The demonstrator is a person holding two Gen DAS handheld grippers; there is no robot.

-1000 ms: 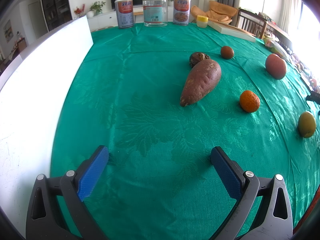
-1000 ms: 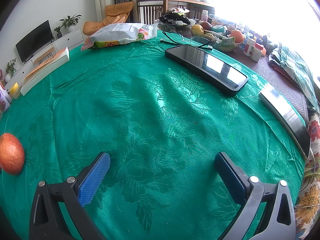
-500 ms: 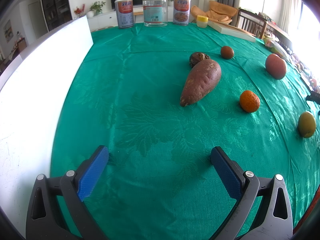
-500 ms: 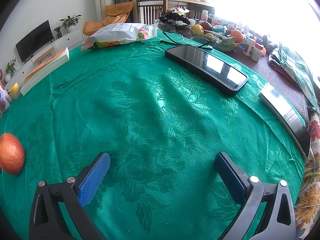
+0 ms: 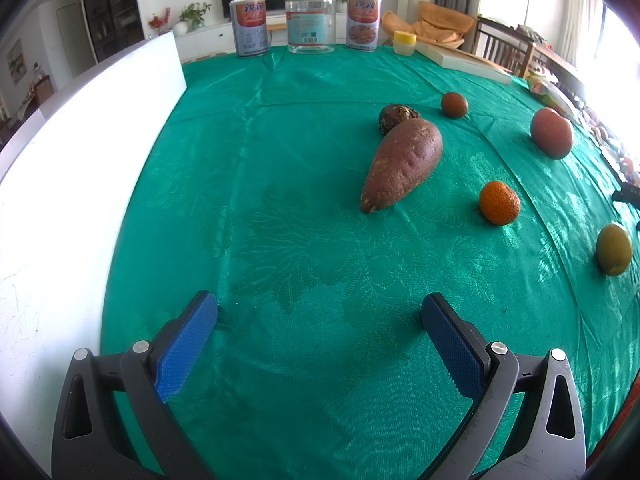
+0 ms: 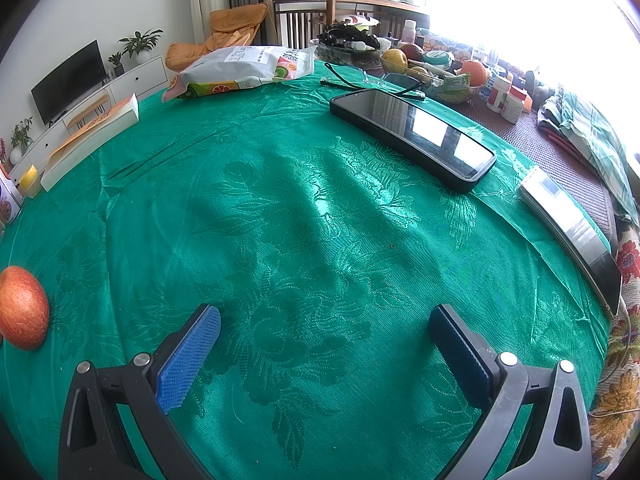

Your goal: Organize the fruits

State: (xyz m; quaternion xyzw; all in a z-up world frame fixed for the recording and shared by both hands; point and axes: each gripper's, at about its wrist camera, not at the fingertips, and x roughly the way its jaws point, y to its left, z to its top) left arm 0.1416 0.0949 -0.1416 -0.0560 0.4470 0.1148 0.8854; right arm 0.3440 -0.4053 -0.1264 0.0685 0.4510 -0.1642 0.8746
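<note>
In the left wrist view a sweet potato [image 5: 402, 165] lies mid-table with a dark brown fruit [image 5: 394, 117] touching its far end. A small brown fruit [image 5: 454, 104], a red apple [image 5: 551, 132], an orange mandarin [image 5: 499, 202] and a yellow-green fruit [image 5: 614, 249] lie to the right. My left gripper [image 5: 319, 311] is open and empty, well short of them. In the right wrist view my right gripper [image 6: 325, 321] is open and empty over bare cloth; the red apple [image 6: 22, 307] sits at the far left.
A white foam board [image 5: 68, 184] borders the table's left side. Two cans [image 5: 249, 27] and a jar [image 5: 309, 21] stand at the far edge. A black mirror-like panel [image 6: 412, 132], glasses [image 6: 372, 79], a snack bag [image 6: 244, 67], a flat box [image 6: 90, 140] and a fruit bowl [image 6: 436, 76] lie further off.
</note>
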